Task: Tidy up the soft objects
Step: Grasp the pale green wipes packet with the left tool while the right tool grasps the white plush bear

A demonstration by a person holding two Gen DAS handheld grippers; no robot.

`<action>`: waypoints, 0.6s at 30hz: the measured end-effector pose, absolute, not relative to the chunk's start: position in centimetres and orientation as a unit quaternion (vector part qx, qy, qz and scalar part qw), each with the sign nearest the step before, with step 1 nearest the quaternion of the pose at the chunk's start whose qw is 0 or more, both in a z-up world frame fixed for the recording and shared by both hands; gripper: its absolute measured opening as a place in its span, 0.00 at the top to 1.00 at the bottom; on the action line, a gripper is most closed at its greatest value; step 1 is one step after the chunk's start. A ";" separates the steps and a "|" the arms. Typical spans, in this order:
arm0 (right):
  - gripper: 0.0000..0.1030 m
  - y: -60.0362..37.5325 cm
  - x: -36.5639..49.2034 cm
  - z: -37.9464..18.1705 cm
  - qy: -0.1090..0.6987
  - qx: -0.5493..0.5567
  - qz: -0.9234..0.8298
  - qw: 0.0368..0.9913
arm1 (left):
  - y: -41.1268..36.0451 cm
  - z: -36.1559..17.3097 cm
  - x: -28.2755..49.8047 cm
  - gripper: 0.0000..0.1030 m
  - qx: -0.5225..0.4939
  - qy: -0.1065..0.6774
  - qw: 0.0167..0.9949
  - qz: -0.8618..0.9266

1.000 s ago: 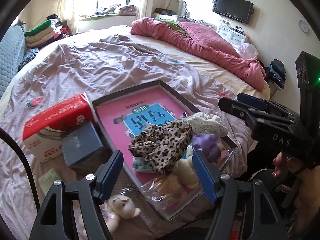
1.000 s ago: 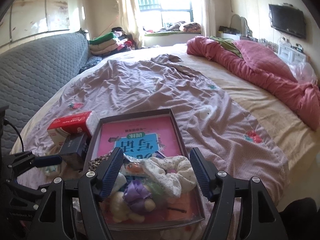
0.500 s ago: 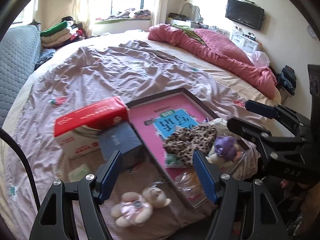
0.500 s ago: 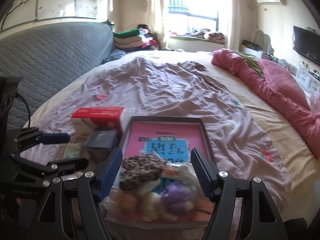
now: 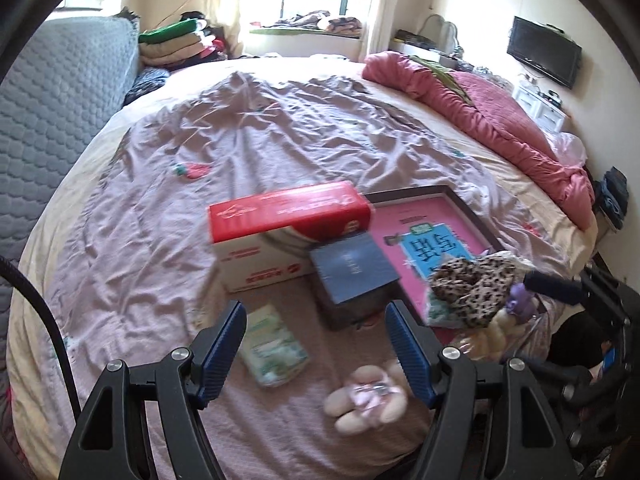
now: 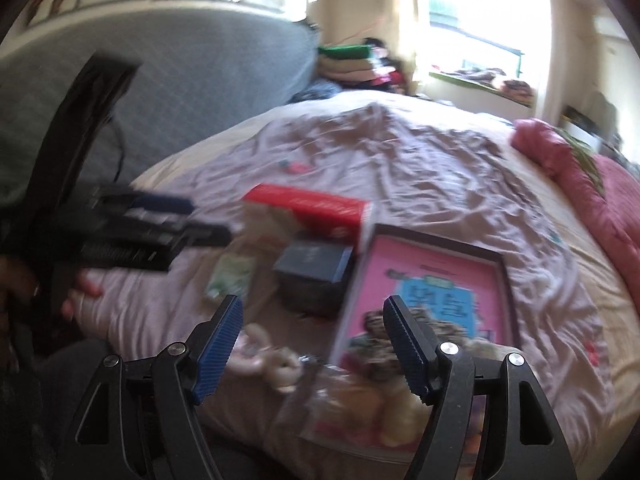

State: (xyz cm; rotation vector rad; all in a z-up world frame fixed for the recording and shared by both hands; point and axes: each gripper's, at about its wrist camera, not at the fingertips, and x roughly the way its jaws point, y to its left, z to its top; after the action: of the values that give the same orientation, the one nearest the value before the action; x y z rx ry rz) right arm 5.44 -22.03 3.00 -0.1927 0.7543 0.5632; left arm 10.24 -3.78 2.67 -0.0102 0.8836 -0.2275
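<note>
Pink-bowed cream plush bear now lies on the mauve bedsheet between the spread fingers of the empty left gripper, which has swung leftward off the dark-rimmed tray holding the leopard-print scrunchie.

Blurred by motion, the right gripper has swung the same way, jaws apart and empty; the bear looks like the next pick.
</note>
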 end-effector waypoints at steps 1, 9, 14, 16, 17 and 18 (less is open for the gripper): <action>0.28 -21.4 5.3 2.6 0.365 -0.101 0.283 0.881 | -3.3 2.4 10.3 0.31 -0.007 0.429 0.897 -0.108; 0.28 -17.6 4.2 -0.2 0.386 -0.137 0.343 0.846 | -1.6 0.7 10.7 0.31 -0.020 0.453 0.887 -0.089; 0.28 -15.5 3.9 -1.6 0.395 -0.162 0.355 0.831 | -1.6 0.2 10.8 0.31 -0.017 0.457 0.885 -0.088; 0.28 -15.1 3.9 -2.0 0.397 -0.166 0.359 0.828 | -1.5 -0.2 10.9 0.31 -0.020 0.460 0.883 -0.088; 0.28 -15.0 4.0 -2.3 0.399 -0.171 0.359 0.826 | -1.5 -0.3 10.9 0.31 -0.021 0.461 0.883 -0.088; 0.28 -14.8 4.0 -2.6 0.401 -0.179 0.358 0.824 | -1.4 -0.5 11.0 0.31 -0.021 0.463 0.882 -0.087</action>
State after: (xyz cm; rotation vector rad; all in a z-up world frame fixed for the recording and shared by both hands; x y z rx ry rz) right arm 4.03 -14.82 -2.55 -0.3805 0.8516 0.7601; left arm 10.99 -1.40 -0.46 -0.0440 0.9645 -0.1812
